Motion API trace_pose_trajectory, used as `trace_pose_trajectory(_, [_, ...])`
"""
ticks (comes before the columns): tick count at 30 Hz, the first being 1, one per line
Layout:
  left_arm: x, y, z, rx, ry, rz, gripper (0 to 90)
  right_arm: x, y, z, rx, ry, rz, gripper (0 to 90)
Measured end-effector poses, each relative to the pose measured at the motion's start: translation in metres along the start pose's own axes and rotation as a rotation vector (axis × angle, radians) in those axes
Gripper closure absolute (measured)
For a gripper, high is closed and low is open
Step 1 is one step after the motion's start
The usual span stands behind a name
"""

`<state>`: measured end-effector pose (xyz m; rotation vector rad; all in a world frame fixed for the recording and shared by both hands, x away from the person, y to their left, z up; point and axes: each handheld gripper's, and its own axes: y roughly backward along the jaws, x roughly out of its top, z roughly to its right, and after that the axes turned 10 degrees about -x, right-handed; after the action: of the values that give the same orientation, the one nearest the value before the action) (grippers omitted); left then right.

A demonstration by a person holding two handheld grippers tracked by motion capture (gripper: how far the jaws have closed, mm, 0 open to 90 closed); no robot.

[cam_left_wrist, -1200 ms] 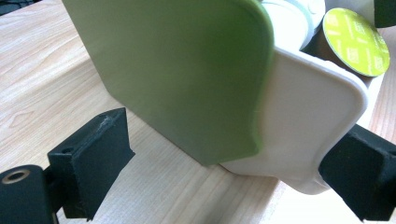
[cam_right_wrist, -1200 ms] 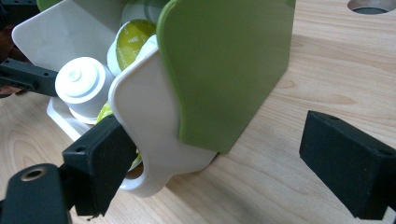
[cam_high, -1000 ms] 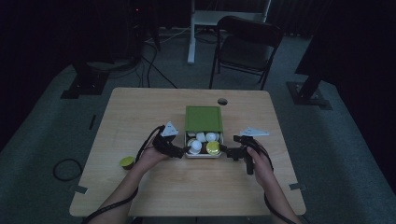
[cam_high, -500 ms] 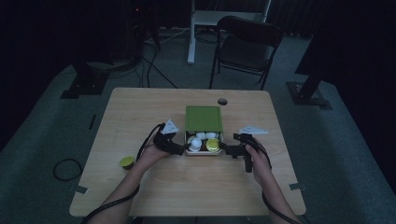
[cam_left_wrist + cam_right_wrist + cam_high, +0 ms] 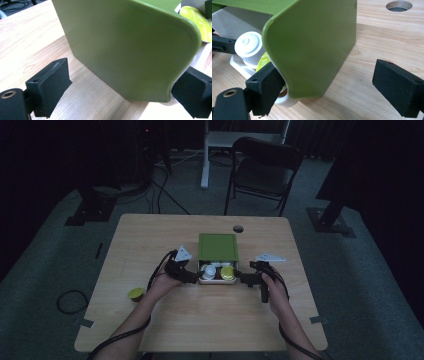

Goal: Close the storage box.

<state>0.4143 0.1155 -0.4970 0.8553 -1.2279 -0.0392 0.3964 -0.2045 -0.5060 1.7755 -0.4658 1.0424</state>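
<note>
Two grippers flank a green box (image 5: 217, 247) at the middle of the high view, on the wooden table (image 5: 210, 320). A white tray (image 5: 216, 280) sticks out of the box's near end, toward the bottom of the frame, and carries small pods: a white-topped one (image 5: 209, 271) and a yellow-green-topped one (image 5: 228, 273) can be told apart. One more yellow-green pod (image 5: 135, 293) sits alone at lower left of the table, well apart from the box.

As a judgement, the tray is being slid relative to its green sleeve, and it is only partly out: most of the sleeve lies behind it, so the job looks roughly midway. Whether it is going in or coming out cannot be told.

The left gripper (image 5: 120, 92) has its jaws spread wide at the sleeve's corner; the right-hand pad (image 5: 192, 88) lies against or just beside the tray's edge, the other pad (image 5: 48, 86) stands clear over bare wood. The right gripper (image 5: 332, 87) is likewise spread, one pad (image 5: 265, 88) touching or just beside the tray rim under the sleeve's corner, the other pad (image 5: 398, 87) well apart. Neither is clamped on anything.

Faint print runs on the yellow-green foil lid in the right gripper view, too small to read. No brand or label shows on the sleeve.
</note>
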Motion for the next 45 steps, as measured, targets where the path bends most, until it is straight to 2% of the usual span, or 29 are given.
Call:
trace_pose_trajectory(2, [0.0,-0.001,0.0,0.004,0.012,0.004,7.5,0.0,-0.001,0.0,-0.004,-0.001,-0.001,10.7])
trace_pose_trajectory(13, [0.002,-0.002,-0.001,0.021,0.016,0.004,7.5,0.002,-0.003,0.0,-0.014,-0.008,-0.007,10.7])
trace_pose_trajectory(18, [0.001,-0.002,-0.002,0.021,0.03,0.011,7.5,0.0,-0.004,0.0,-0.011,-0.017,-0.007,10.7])
trace_pose_trajectory(21, [0.001,-0.003,-0.001,0.047,0.033,0.01,4.0,0.0,-0.005,-0.001,-0.014,-0.019,-0.008,10.7])
trace_pose_trajectory(27, [0.001,-0.003,0.001,0.057,0.029,0.015,3.6,0.0,-0.004,-0.003,-0.033,-0.007,-0.01,10.8])
trace_pose_trajectory(31, [-0.001,-0.002,0.004,0.032,0.031,0.024,3.6,0.0,-0.004,-0.004,-0.016,0.001,-0.007,10.8])
trace_pose_trajectory(37, [-0.001,-0.002,0.014,-0.042,0.022,0.006,3.5,0.001,-0.004,-0.007,0.001,-0.004,0.008,10.8])
trace_pose_trajectory(42, [0.001,0.001,0.018,-0.068,0.049,0.039,3.5,0.001,-0.003,-0.007,0.001,-0.009,0.036,10.8])
trace_pose_trajectory(45, [0.002,0.004,0.02,-0.065,0.04,0.06,3.5,0.003,-0.001,-0.007,0.009,-0.011,0.056,10.8])
